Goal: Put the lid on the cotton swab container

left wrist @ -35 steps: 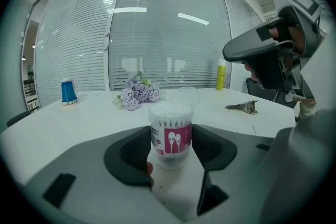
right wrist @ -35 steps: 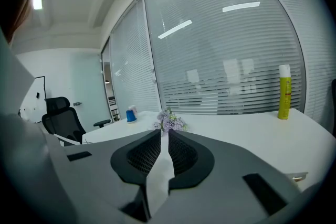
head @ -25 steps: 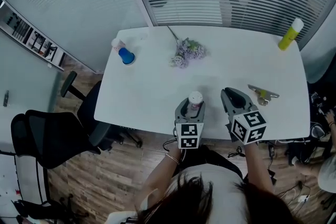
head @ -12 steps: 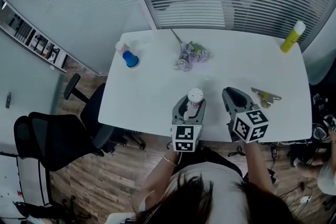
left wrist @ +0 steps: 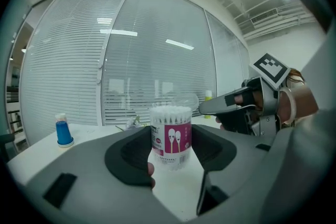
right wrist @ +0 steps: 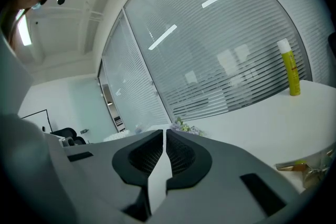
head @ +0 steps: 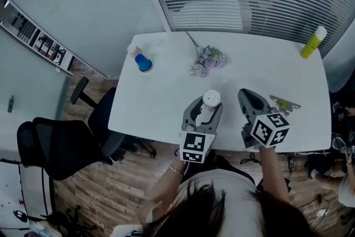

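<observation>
The cotton swab container (head: 209, 100) is a clear tub with a pink label (left wrist: 171, 134), open at the top and full of white swabs. My left gripper (head: 206, 110) is shut on its sides and holds it upright above the near part of the white table (head: 166, 91). My right gripper (head: 247, 95) hovers just to its right with its jaws almost together. In the left gripper view a faint clear lid (left wrist: 184, 100) shows at the right gripper's tip (left wrist: 209, 108), level with the swab tops. In the right gripper view the lid cannot be made out between the jaws (right wrist: 164, 136).
A blue-capped bottle (head: 144, 62) stands at the far left of the table, a sprig of purple flowers (head: 208, 60) at the back middle, a yellow bottle (head: 312, 43) at the far right corner. A metal clip (head: 285, 104) lies right of my right gripper. An office chair (head: 55, 144) stands to the table's left.
My left gripper has risen with the swab container in it. The right gripper has shifted a little and rolled slightly, staying beside it.
</observation>
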`<state>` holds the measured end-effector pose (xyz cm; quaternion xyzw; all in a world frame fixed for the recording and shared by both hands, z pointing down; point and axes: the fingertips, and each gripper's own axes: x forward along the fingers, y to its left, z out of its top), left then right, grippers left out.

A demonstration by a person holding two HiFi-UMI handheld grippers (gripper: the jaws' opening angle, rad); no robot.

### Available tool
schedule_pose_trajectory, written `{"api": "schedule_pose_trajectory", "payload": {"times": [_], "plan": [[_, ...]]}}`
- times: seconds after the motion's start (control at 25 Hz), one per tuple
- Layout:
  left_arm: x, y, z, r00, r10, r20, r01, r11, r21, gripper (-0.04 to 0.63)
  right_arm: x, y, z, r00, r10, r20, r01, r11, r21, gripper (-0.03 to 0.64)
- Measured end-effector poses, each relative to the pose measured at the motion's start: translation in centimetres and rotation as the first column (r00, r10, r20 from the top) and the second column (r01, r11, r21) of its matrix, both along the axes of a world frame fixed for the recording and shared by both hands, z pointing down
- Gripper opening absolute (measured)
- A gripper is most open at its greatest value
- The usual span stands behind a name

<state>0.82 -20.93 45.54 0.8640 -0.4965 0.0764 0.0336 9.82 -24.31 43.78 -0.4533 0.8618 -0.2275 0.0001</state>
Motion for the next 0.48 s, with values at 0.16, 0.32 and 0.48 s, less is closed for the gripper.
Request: {"api": "schedule_pose_trajectory", "payload": {"times": [0.16, 0.32, 0.48], "plan": [[-0.2, -0.2, -0.9, 1.000, 0.024, 0.004, -0.024, 1.000, 0.012, 0.250, -0.3, -0.8, -0.8, 1.000, -0.001, 0.031, 0.001, 1.000, 0.007, 0.043], [-0.1, -0.1, -2.0, 0.998, 0.066, 0.004, -0.066, 0.998, 0.022, 0.250, -0.4, -1.3, -1.5, 0.998, -0.002, 0.070, 0.002, 1.000, 0.008, 0.040], [-0.1, 0.0, -2.6, 0.994, 0.107, 0.013, -0.108, 0.994, 0.026, 0.250, -0.5, -1.5, -2.5, 0.991, -0.002, 0.133, 0.001, 1.000, 0.011, 0.037]]}}
